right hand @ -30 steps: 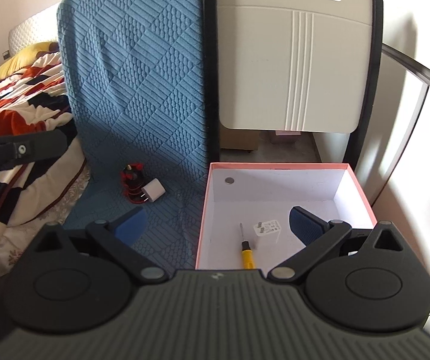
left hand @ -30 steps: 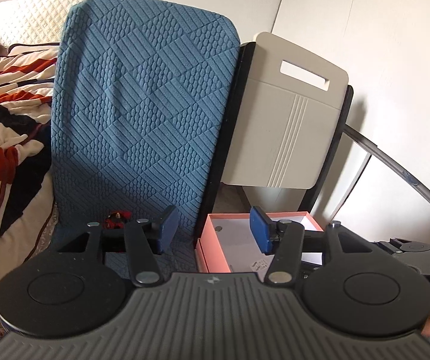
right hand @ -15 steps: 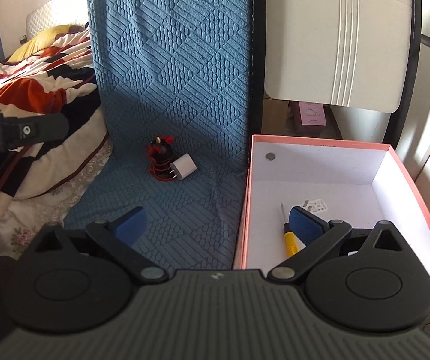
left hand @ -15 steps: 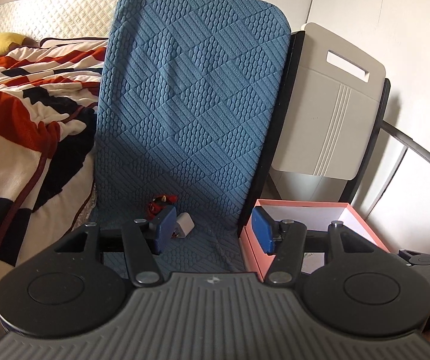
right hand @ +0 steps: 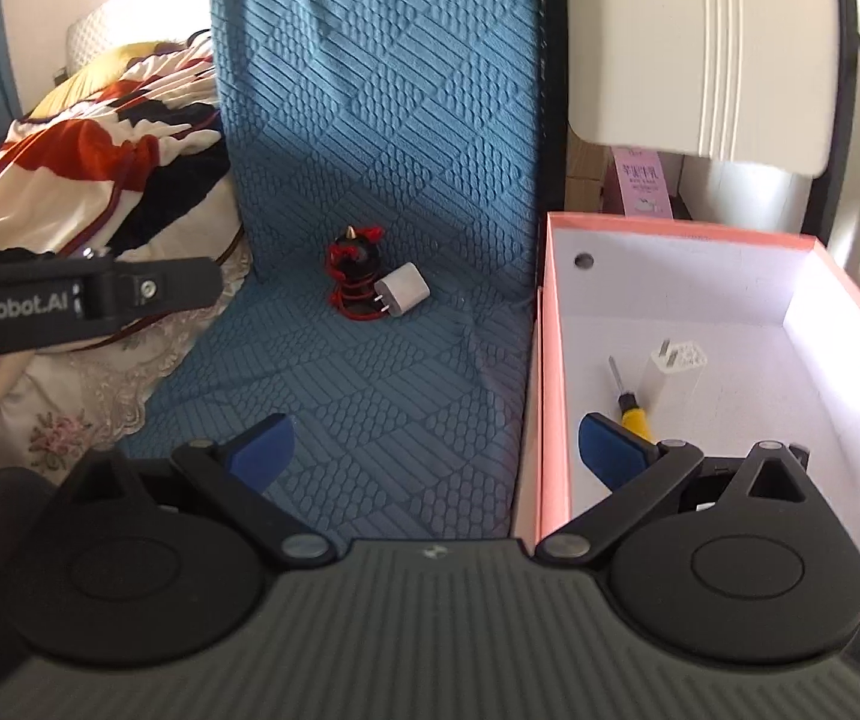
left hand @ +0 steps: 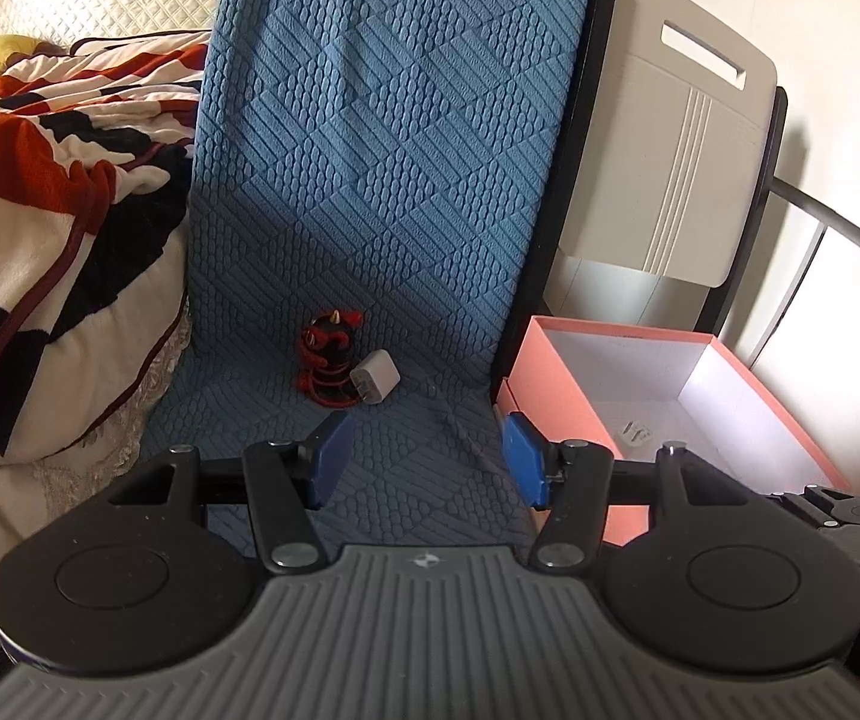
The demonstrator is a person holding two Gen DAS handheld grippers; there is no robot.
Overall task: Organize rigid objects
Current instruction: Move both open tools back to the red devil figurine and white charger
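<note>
A white charger plug (left hand: 374,384) and a red-and-black toy with a red cord (left hand: 330,360) lie together on the blue quilted seat; both also show in the right wrist view, the plug (right hand: 401,297) and the toy (right hand: 354,267). A pink box (right hand: 541,396) beside the seat holds a yellow screwdriver (right hand: 631,405) and a white plug (right hand: 673,369). My left gripper (left hand: 423,459) is open and empty, low over the seat, short of the toy. My right gripper (right hand: 430,450) is open and empty, straddling the box's left wall.
The blue seat cover (left hand: 393,138) rises behind the objects. A folded white chair (left hand: 670,138) leans behind the pink box (left hand: 556,396). A striped blanket (left hand: 39,180) lies on the bed to the left. The left gripper's arm (right hand: 81,300) shows at the left in the right wrist view.
Both grippers have moved left and forward toward the seat. The toy and charger plug now sit nearer the middle of both views. Jaws stayed open.
</note>
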